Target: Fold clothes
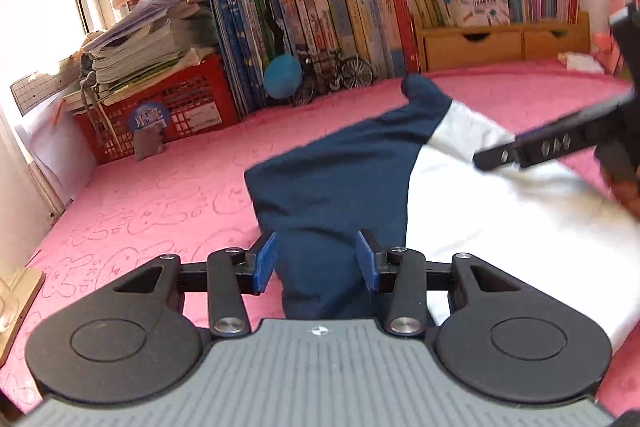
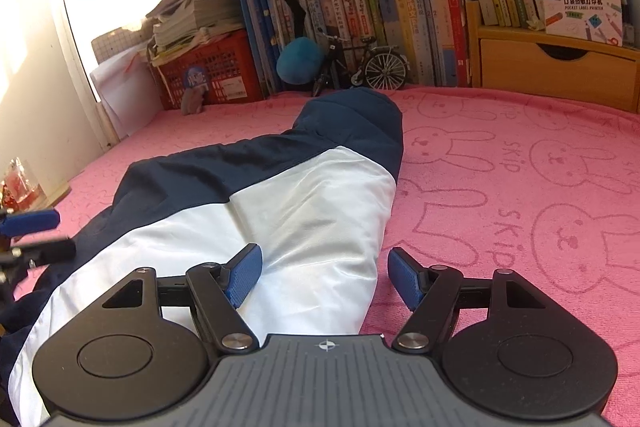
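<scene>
A navy and white garment (image 1: pixel 332 179) lies spread on the pink bunny-print cover (image 1: pixel 160 195). In the left wrist view my left gripper (image 1: pixel 317 262) is open, its blue pads on either side of a navy fold at the garment's near edge. A finger (image 1: pixel 516 151) of the right gripper reaches in over the white part from the right, with a hand behind it. In the right wrist view my right gripper (image 2: pixel 325 275) is open low over the white panel of the garment (image 2: pixel 304 211); its right pad is over the cover. A blue fingertip (image 2: pixel 30 221) of the left gripper shows at the far left.
Along the back stand a row of books (image 2: pixel 400 7), a red crate (image 1: pixel 172 111) stacked with papers, a model bicycle (image 2: pixel 368 67), a blue plush ball (image 2: pixel 300 61) and wooden drawers (image 2: pixel 556 67). A window wall is to the left. Bare pink cover (image 2: pixel 520 187) lies right of the garment.
</scene>
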Demonstrator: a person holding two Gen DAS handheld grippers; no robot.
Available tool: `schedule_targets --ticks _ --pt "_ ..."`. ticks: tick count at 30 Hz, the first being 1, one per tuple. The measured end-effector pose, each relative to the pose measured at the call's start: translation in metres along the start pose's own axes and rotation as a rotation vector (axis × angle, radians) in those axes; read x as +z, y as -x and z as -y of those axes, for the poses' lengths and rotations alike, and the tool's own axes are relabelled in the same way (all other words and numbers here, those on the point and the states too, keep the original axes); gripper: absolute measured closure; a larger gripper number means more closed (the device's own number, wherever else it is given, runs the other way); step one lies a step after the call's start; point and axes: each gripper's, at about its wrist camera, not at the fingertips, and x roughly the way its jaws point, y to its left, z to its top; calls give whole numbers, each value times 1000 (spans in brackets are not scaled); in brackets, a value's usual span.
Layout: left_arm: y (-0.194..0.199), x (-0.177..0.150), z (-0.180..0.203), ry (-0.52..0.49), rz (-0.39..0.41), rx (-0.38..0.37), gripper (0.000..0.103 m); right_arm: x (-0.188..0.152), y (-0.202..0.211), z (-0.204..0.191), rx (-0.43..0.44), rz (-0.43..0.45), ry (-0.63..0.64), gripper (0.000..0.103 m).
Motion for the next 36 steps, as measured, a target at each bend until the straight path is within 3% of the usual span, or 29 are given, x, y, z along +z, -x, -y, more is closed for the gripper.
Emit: schedule_targets --ticks 5,9,16,20,23,27,36 --pt "8 -36 -14 -53 -48 159 59 -5 33 2 -92 27 45 34" --pt "35 -46 -36 94 -40 128 61 -28 80 3 -137 58 59 34" --pt "77 -48 -25 182 59 17 60 -95 150 -37 -136 84 187 34" --pt "85 -45 -7 175 86 -46 56 -116 169 -58 -128 105 217 34" --pt "80 -45 5 149 67 -47 56 -118 181 -54 -46 138 136 34" --pt "73 -47 12 134 26 -47 56 -122 174 -69 -30 120 185 34" --pt "68 -52 14 124 -2 -40 55 -123 131 -100 -139 99 278 34"
